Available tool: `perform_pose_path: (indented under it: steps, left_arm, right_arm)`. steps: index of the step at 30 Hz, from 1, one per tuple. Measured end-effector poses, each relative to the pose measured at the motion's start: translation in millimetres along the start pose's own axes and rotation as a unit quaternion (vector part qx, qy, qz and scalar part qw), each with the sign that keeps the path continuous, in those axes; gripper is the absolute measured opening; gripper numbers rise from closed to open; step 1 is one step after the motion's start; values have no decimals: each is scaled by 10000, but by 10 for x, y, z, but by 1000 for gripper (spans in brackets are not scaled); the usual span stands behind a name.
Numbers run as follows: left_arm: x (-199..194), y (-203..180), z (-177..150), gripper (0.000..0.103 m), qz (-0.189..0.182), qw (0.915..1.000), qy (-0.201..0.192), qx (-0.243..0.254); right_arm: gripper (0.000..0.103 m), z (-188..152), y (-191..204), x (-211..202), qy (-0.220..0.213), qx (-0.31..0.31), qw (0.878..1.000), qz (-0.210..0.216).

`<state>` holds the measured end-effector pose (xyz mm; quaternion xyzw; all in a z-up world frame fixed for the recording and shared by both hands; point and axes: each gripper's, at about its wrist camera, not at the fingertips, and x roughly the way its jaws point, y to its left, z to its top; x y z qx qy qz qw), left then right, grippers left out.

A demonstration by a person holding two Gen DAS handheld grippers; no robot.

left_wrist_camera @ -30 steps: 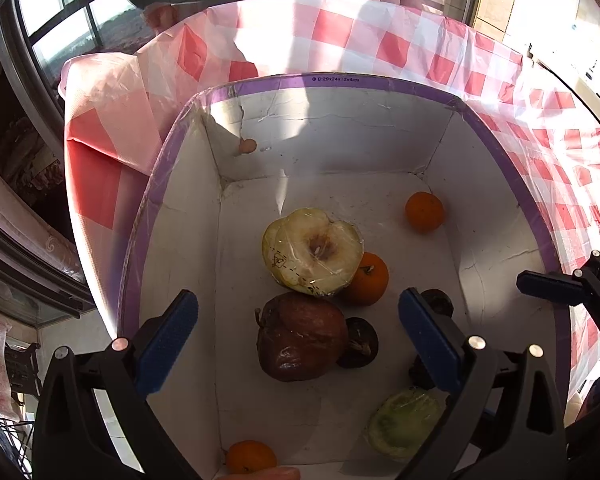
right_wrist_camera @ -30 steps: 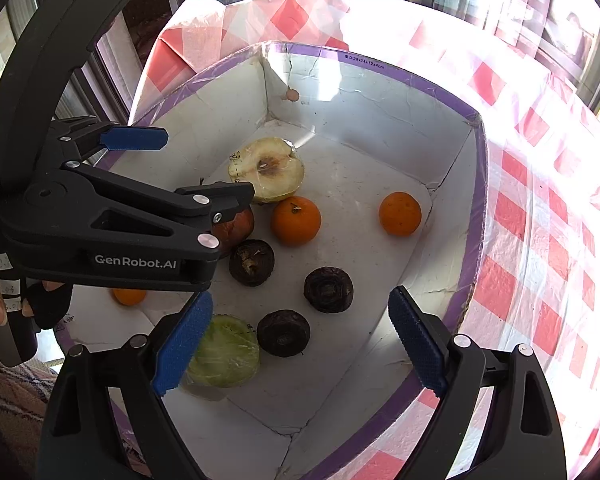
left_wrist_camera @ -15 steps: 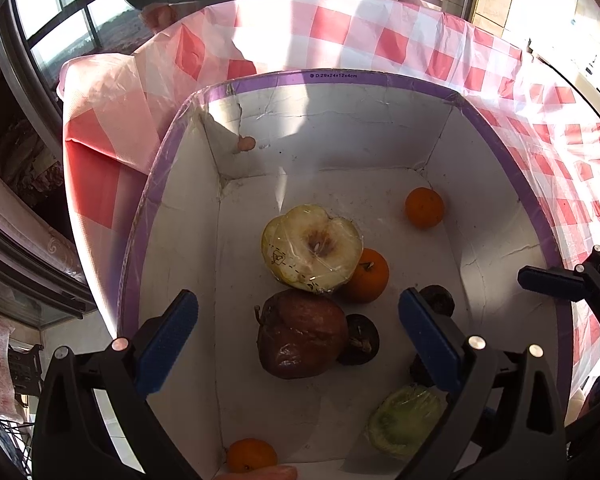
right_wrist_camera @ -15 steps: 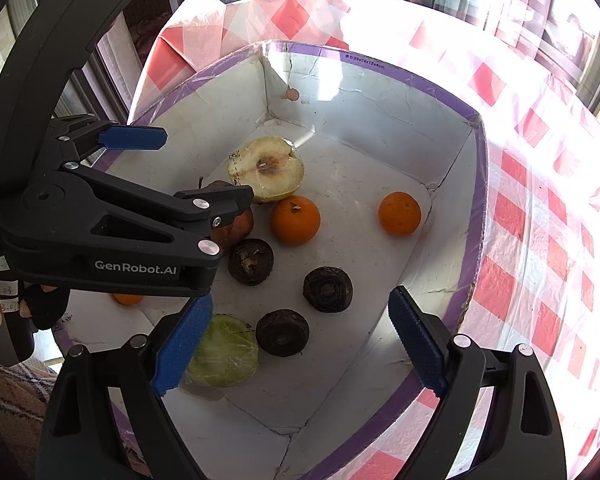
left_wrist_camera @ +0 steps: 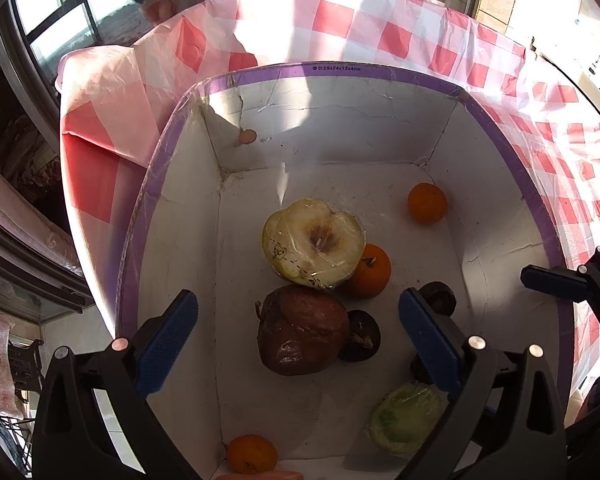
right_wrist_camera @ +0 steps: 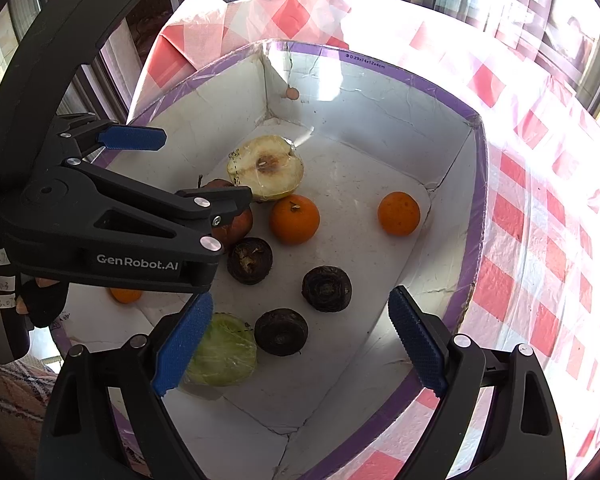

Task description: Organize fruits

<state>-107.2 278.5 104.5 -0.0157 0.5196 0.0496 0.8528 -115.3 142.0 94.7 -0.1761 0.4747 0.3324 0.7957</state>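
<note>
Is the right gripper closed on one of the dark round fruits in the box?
No: the right gripper hangs open above the box, its blue pads wide apart, with the nearest dark fruit lying loose on the floor.

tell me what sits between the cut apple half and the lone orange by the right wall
Another orange, touching the apple half; bare box floor up to the lone orange. Right wrist view.

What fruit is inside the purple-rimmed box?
The box holds a wrapped apple half, a browned apple, three oranges, three dark shrivelled fruits and a wrapped green piece. The left gripper hides part.
</note>
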Motion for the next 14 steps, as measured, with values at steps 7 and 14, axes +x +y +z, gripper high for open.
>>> perform_pose_path:
  steps: [7, 14]
  left_arm:
    - [-35, 73, -7, 100, 228, 9994, -209, -165]
    - [22, 130, 9, 101, 215, 9992, 24, -347]
  right_arm:
    - [87, -19, 26, 7, -19, -96, 9999, -87]
    - [87, -21, 31, 7, -66, -211, 9997, -56]
